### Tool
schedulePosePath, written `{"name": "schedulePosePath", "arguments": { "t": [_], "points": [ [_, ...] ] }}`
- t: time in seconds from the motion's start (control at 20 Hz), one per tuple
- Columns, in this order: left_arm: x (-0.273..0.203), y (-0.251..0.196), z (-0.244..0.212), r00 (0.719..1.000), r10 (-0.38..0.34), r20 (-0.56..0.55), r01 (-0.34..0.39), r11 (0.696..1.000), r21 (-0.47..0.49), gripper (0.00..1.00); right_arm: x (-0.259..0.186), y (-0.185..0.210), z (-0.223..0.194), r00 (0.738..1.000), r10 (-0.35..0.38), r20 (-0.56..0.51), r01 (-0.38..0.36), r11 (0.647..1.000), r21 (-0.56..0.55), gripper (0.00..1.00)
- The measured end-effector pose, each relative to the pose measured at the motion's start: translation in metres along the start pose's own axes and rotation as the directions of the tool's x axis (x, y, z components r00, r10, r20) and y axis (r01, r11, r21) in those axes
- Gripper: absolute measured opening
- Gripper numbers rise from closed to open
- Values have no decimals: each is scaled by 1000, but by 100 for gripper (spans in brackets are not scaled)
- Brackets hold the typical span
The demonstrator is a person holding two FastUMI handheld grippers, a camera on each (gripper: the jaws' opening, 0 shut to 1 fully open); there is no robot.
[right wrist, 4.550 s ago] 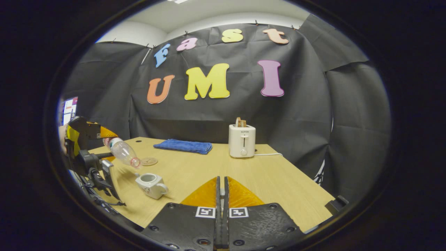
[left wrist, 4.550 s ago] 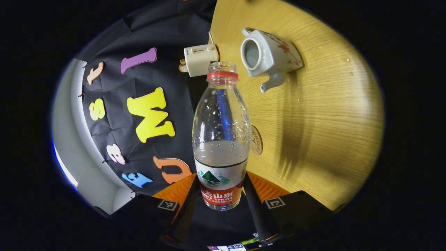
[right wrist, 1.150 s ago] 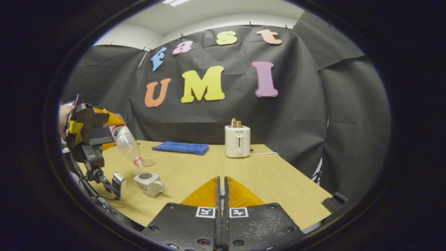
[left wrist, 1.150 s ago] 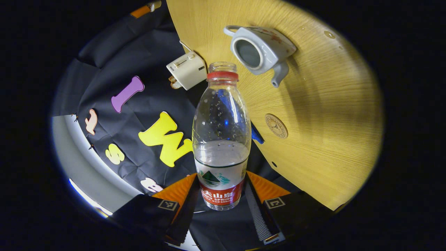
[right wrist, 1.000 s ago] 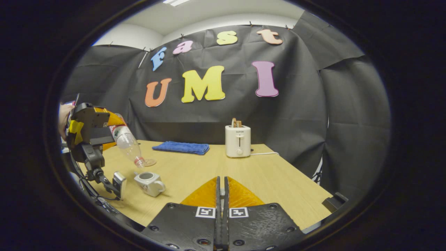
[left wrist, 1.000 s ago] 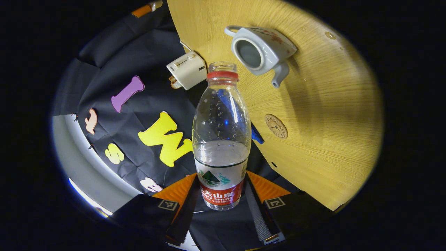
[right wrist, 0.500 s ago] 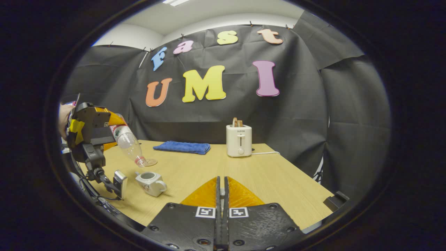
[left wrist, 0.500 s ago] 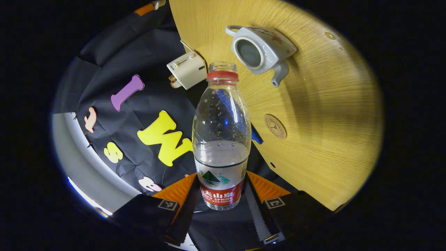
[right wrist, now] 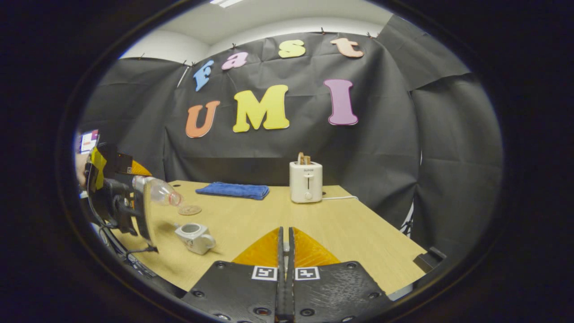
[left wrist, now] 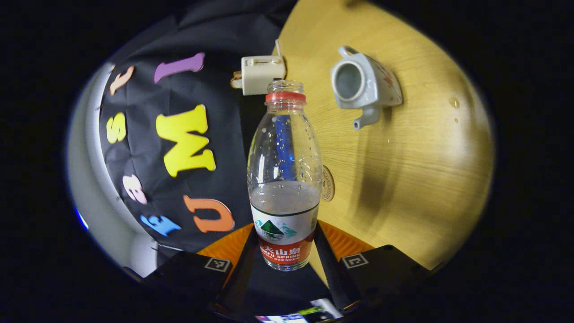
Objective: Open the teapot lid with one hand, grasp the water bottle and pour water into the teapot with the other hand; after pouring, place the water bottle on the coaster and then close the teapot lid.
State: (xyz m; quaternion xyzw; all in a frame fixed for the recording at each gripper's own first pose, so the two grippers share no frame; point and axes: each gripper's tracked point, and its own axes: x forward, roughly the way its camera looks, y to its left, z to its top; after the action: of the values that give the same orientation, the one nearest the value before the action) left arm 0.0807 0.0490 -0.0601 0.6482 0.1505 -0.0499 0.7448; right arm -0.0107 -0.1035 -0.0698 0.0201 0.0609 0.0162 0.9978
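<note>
Pale wood worktop [right wrist: 269,224] carried an open teapot [right wrist: 193,237], with a coaster [right wrist: 189,209] just beyond it. Held off to the teapot's left, the left gripper [left wrist: 287,251] had its jaws clamped on the water bottle [left wrist: 285,175], whose long axis lay near level, neck pointing across toward the coaster. The right gripper [right wrist: 284,278] hung well apart, jaws pressed together; whether they pinched the lid could not be told. Setting the bottle down probably calls for standing it upright first.

- The water bottle [left wrist: 284,179] hides part of the coaster [left wrist: 328,183] and the blue cloth behind it.
- The left claw [right wrist: 134,177] covers the bottle's base.
- The teapot [right wrist: 195,237] pattern is too small to tell.
</note>
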Motion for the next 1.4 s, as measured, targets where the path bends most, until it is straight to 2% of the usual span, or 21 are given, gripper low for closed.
{"name": "schedulePosePath", "arguments": {
  "t": [0.05, 0.1, 0.2, 0.3, 0.4, 0.5, 0.55, 0.6, 0.7, 0.8, 0.85, 0.9, 1.0, 1.1, 1.4],
  "points": [
    [1, -10, -7, 999, -41, 6, 42, 991, -123, 77, 0, 4, 1, 1000, 6, -2, -6, 1000, 5, 0],
    [0, -15, -8, 997, -73, 16, 75, 969, -235, 75, 0, 8, 2, 1000, 15, -6, -15, 1000, 8, 0],
    [-3, -25, -9, 993, -102, 54, 116, 895, -430, 75, 0, 18, 6, 999, 31, -9, -31, 1000, 1, 0],
    [-4, -25, -6, 988, -107, 110, 152, 787, -598, 76, -1, 25, 12, 999, 38, -2, -38, 999, -20, 0],
    [-1, -26, -1, 979, -126, 162, 205, 642, -739, 76, 1, 36, 14, 998, 60, -7, -60, 998, -19, 0],
    [1, -29, 1, 973, -115, 202, 233, 505, -831, 76, 3, 48, 11, 995, 91, -30, -91, 996, -4, 2],
    [2, -23, 2, 972, -96, 214, 234, 451, -861, 76, 3, 51, 11, 995, 93, -35, -93, 996, -7, 0],
    [4, -20, 2, 972, -78, 224, 236, 402, -885, 76, 3, 51, 12, 995, 93, -35, -94, 996, -12, 2],
    [10, -10, 3, 973, -32, 230, 229, 319, -920, 76, 4, 56, 10, 994, 103, -42, -103, 995, -8, 0],
    [27, 4, 8, 967, 1, 254, 245, 253, -936, 76, 3, 58, 11, 994, 100, -48, -101, 995, -15, 2],
    [36, 13, 11, 963, 24, 270, 257, 231, -938, 80, 4, 57, 11, 994, 98, -47, -99, 995, -20, 2],
    [46, 21, 13, 958, 54, 281, 263, 222, -939, 76, 3, 57, 12, 994, 96, -47, -97, 995, -24, 0],
    [67, 33, 19, 948, 111, 299, 270, 223, -937, 76, 3, 55, 10, 994, 90, -54, -92, 995, -33, 2],
    [84, 28, 27, 938, 111, 327, 299, 213, -930, 76, 3, 49, 6, 995, 76, -63, -79, 996, -44, 2],
    [127, 11, 26, 947, 84, 310, 287, 213, -934, 77, 6, 34, -7, 994, 39, -99, -43, 998, -40, 2]
  ]
}}
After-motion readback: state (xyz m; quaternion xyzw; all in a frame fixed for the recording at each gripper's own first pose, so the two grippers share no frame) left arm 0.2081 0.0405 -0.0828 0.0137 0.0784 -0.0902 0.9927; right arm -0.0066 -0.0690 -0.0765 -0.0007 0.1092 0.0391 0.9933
